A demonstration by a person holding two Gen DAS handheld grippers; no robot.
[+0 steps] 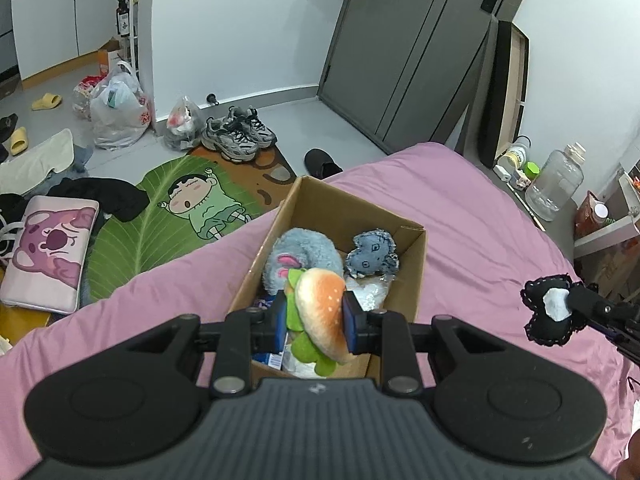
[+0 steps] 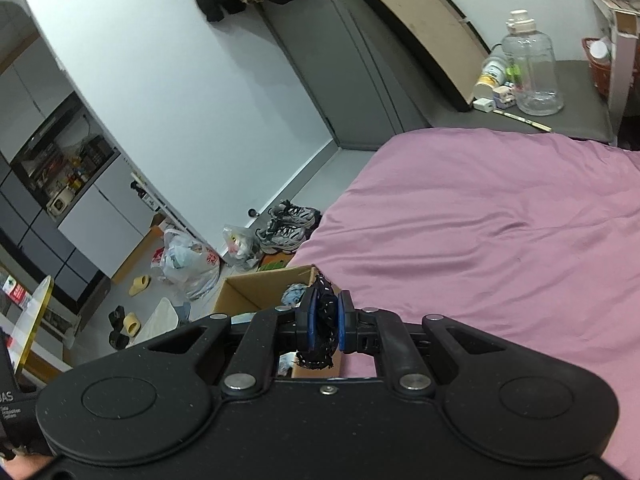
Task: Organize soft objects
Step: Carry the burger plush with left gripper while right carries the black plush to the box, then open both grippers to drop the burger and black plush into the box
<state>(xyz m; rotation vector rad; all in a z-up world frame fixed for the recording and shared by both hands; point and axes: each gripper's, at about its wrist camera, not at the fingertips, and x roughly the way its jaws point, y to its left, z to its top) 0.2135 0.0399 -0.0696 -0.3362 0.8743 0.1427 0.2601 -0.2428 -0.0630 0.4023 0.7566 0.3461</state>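
Left wrist view, bottom centre: our left gripper (image 1: 315, 322) has its fingers clamped on a burger plush (image 1: 322, 312), orange bun with green lettuce, held just above the near end of the cardboard box (image 1: 404, 280). Only this view shows inside the box: a grey fluffy plush (image 1: 304, 258) at left, a blue denim plush (image 1: 372, 256) at right, white stuff under them. The box sits on the pink bed (image 1: 480, 232). At right edge of the same view, the right gripper (image 1: 576, 304) pinches a black bow plush (image 1: 550, 310) with a white centre, above the bed, apart from the box.

Right wrist view, lower centre: right gripper (image 2: 324, 326), fingers narrow, gripping the black bow plush (image 2: 322, 320) edge-on; white centre not seen here. Box (image 2: 256, 290) just past it, only a blue scrap of the contents showing.

Further up: leaf-shaped cartoon rug (image 1: 172, 208) on the floor mid-left, sneakers (image 1: 240, 136) beyond it, plastic bags (image 1: 116, 112) upper left. Right wrist view alone shows the clear water jug (image 2: 532, 68) on a grey surface (image 2: 576, 96), upper right.
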